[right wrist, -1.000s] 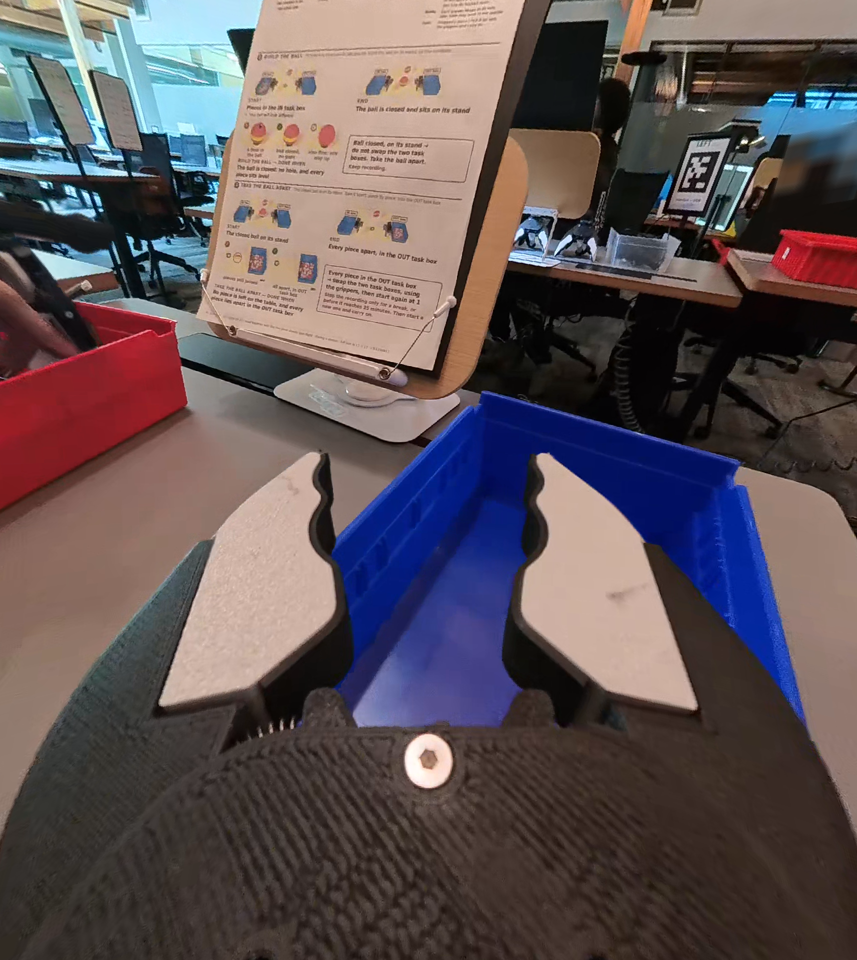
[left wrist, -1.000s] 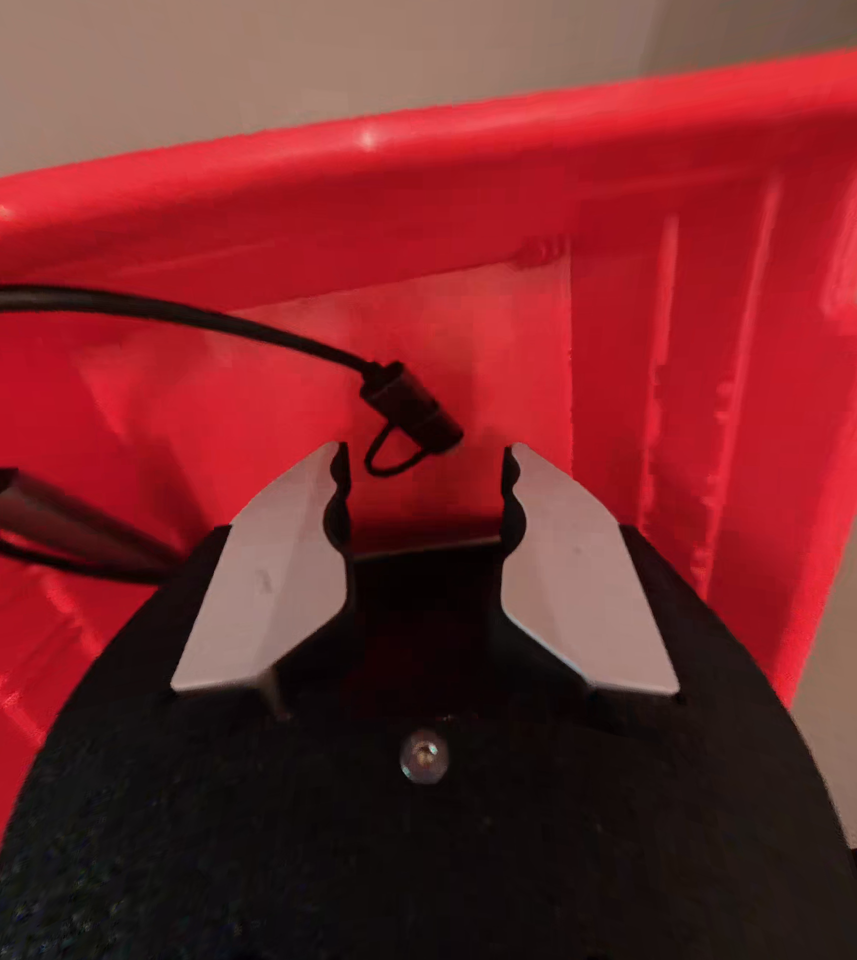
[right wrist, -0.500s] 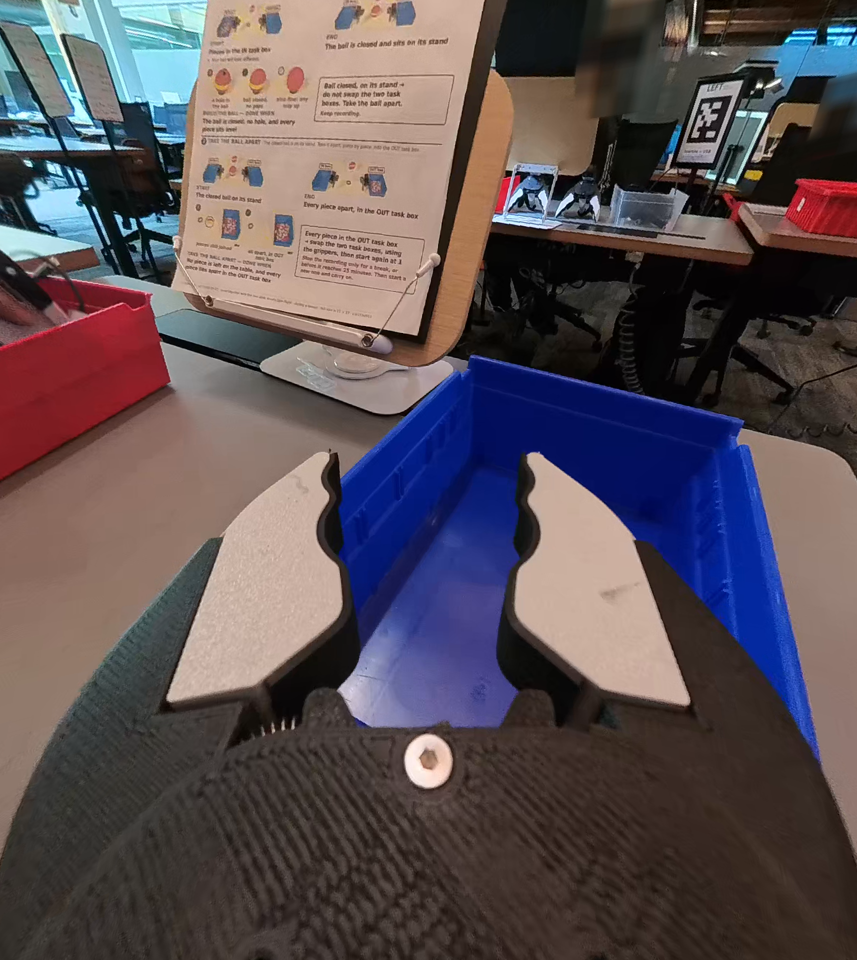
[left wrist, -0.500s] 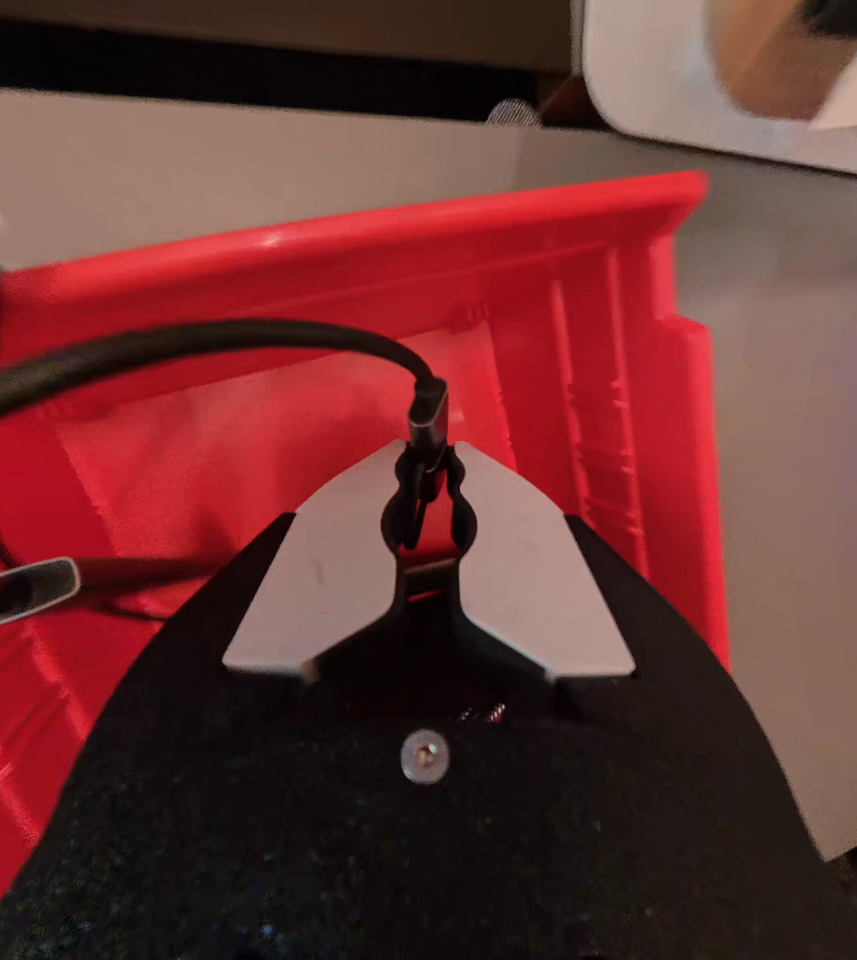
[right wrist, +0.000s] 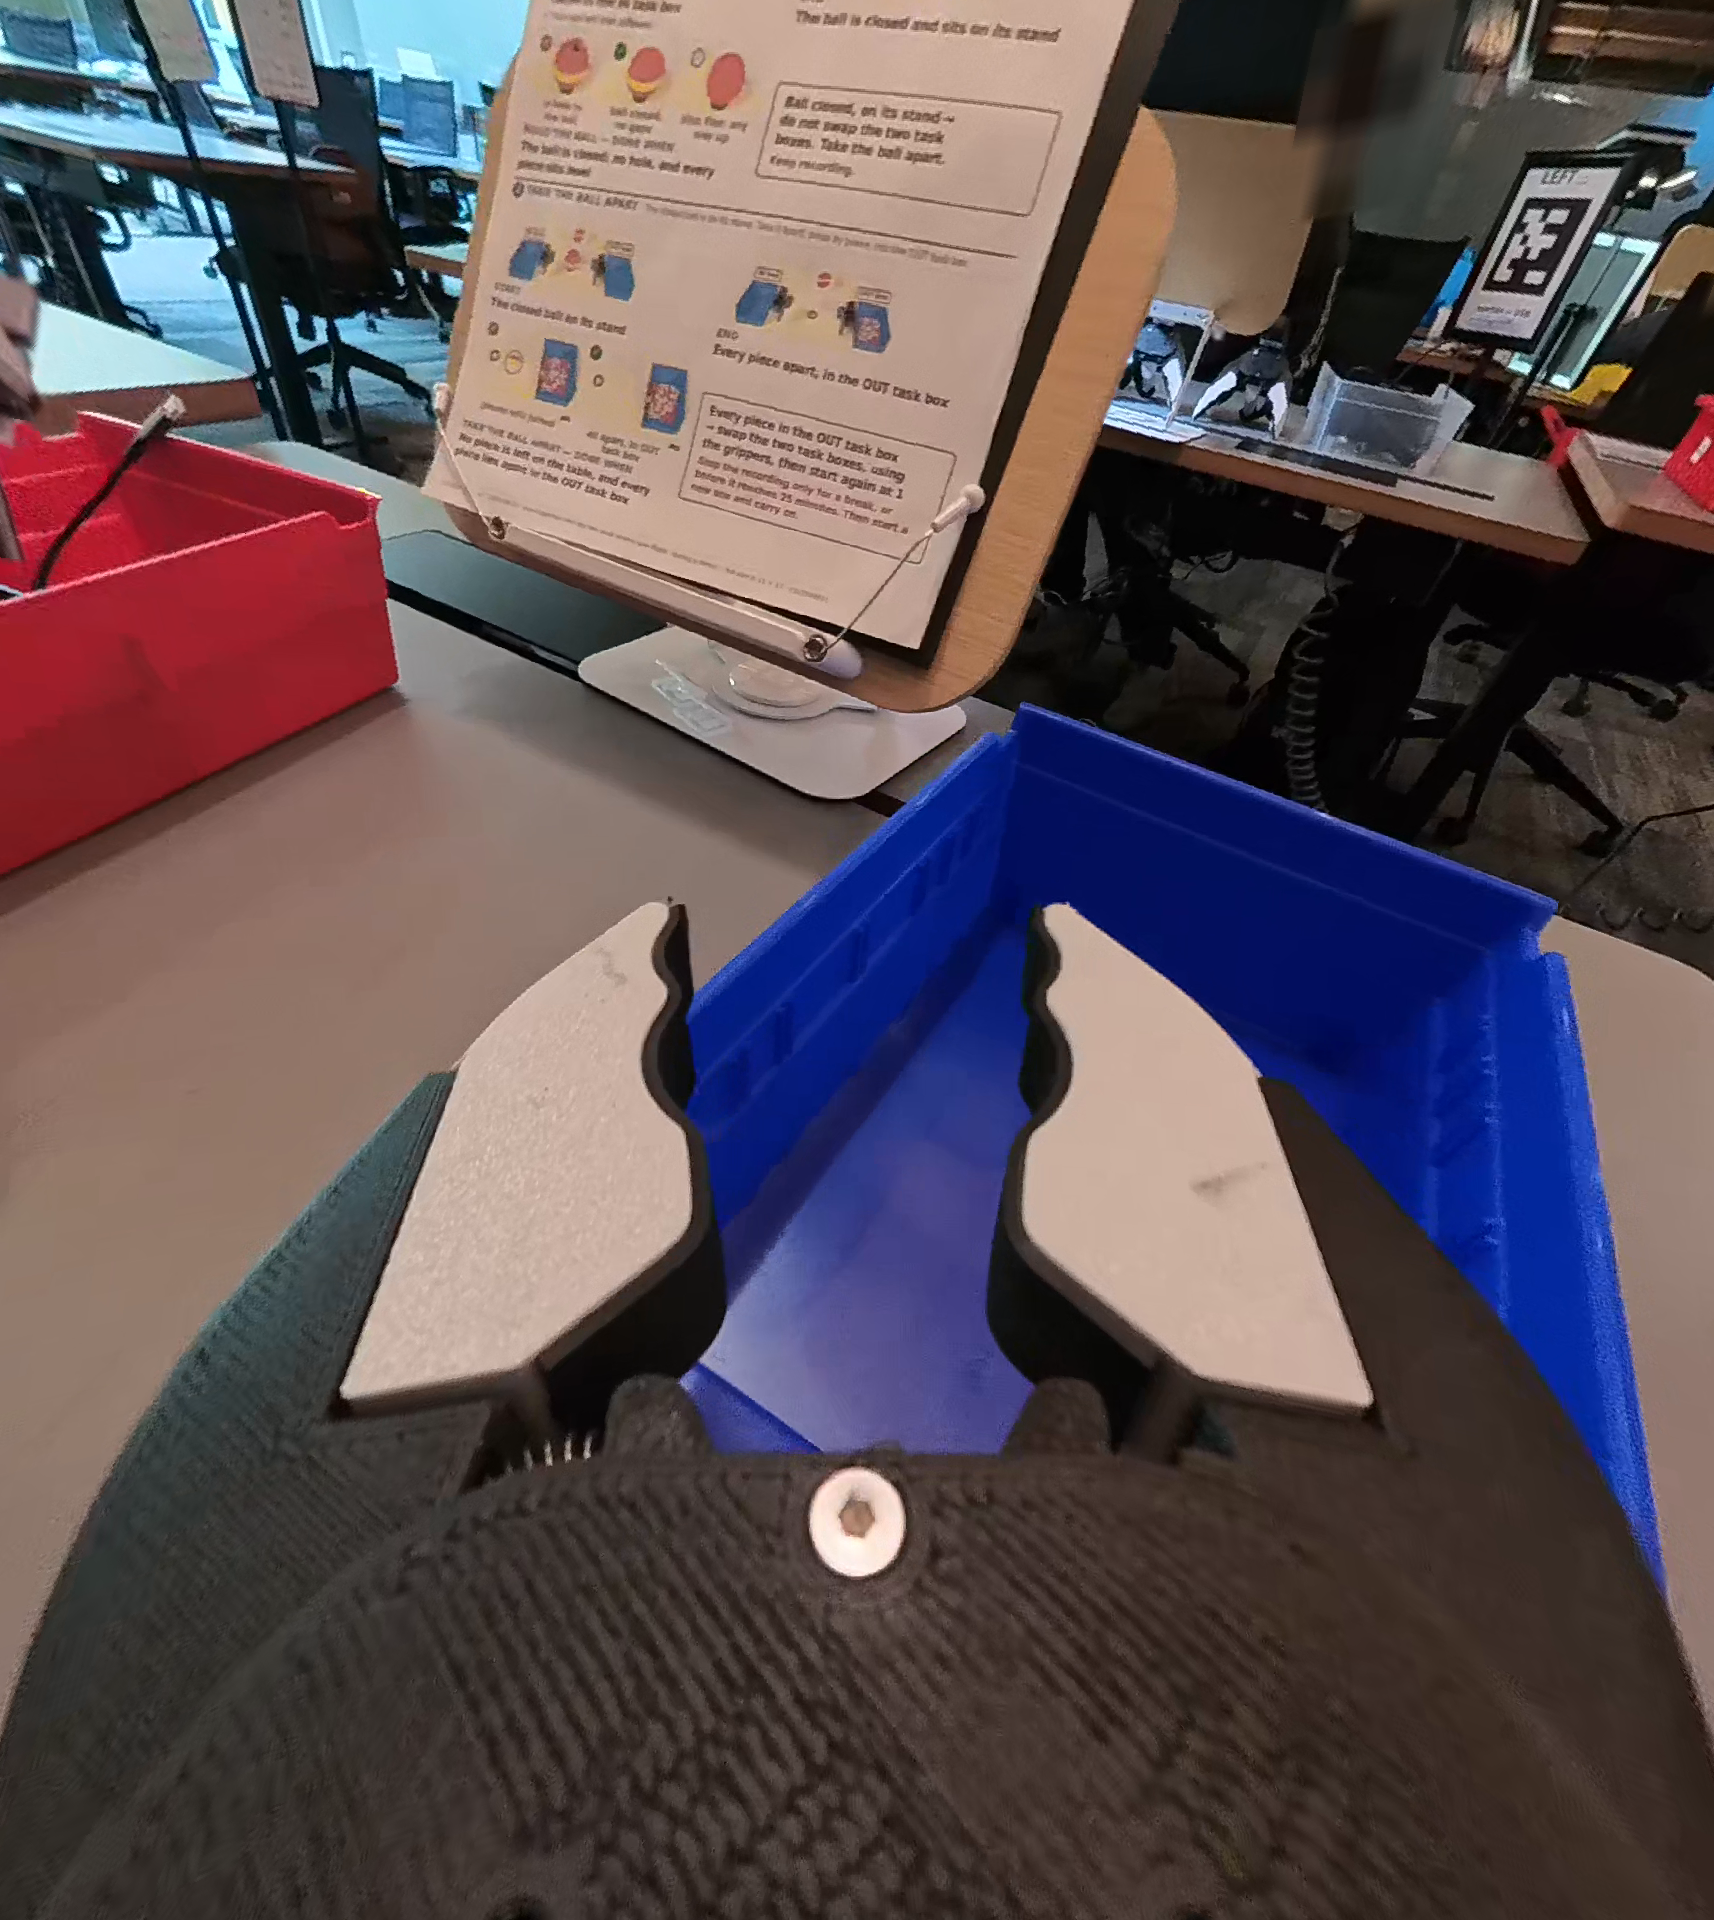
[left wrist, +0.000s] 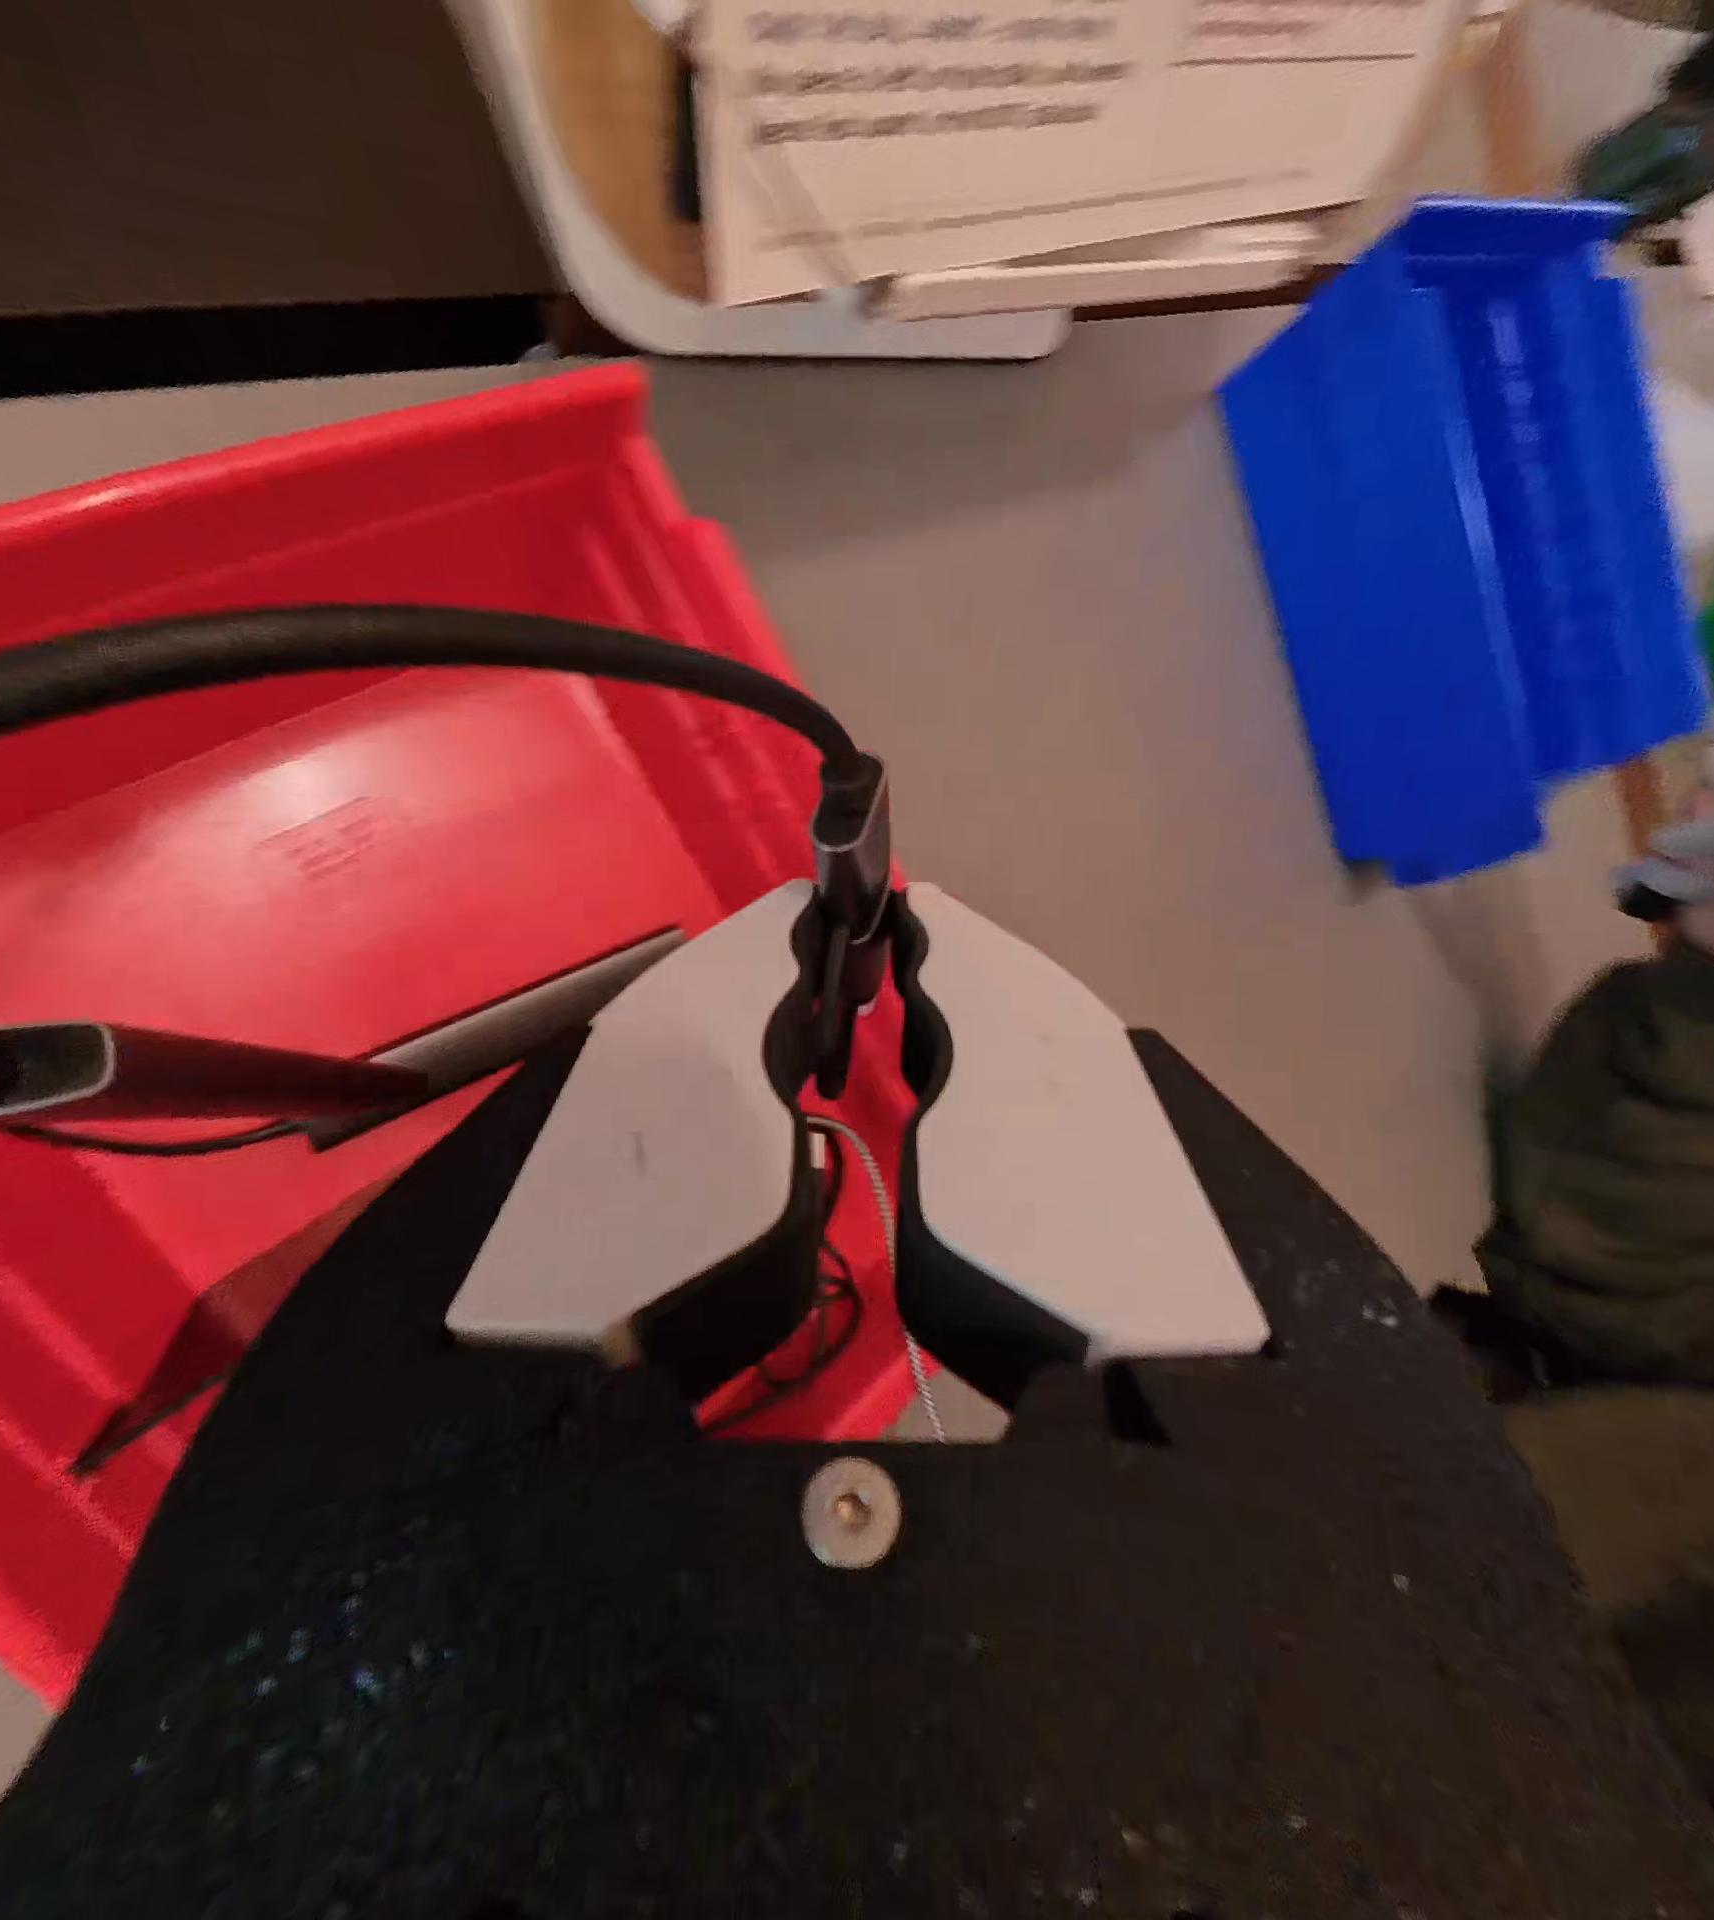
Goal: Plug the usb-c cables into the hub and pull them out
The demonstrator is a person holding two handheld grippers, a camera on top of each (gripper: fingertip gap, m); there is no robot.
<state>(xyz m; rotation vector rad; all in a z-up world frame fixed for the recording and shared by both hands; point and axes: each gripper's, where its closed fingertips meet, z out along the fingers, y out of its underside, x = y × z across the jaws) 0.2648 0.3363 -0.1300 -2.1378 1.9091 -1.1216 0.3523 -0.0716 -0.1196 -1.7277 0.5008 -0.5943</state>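
Observation:
My left gripper (left wrist: pixel 855 902) is shut on the grey plug (left wrist: pixel 851 831) of a black usb-c cable (left wrist: pixel 333 636), held above the red bin (left wrist: pixel 292 488). The cable arcs off to the left. A slim grey hub (left wrist: pixel 11 1070) lies at the left over the bin, close to the camera and blurred. A thin braided silver cable (left wrist: pixel 876 1195) shows between the fingers below. My right gripper (right wrist: pixel 855 920) is open and empty, hovering over the near end of the blue bin (right wrist: pixel 1279 862). In the right wrist view a black cable (right wrist: pixel 94 499) rises out of the red bin (right wrist: pixel 157 644).
A document stand with a printed sheet (right wrist: pixel 780 312) stands at the back between the bins; it also shows in the left wrist view (left wrist: pixel 936 156). The blue bin (left wrist: pixel 1455 540) is to the right there. A person's olive sleeve (left wrist: pixel 1663 1164) is at the right. Grey table (right wrist: pixel 313 935) lies between the bins. The tips of one gripper are about 40 centimetres away from the tips of the other.
My left gripper closed on the cable plug, lifted it out of the red bin and swung right. My right gripper shifted slightly over the blue bin, still open.

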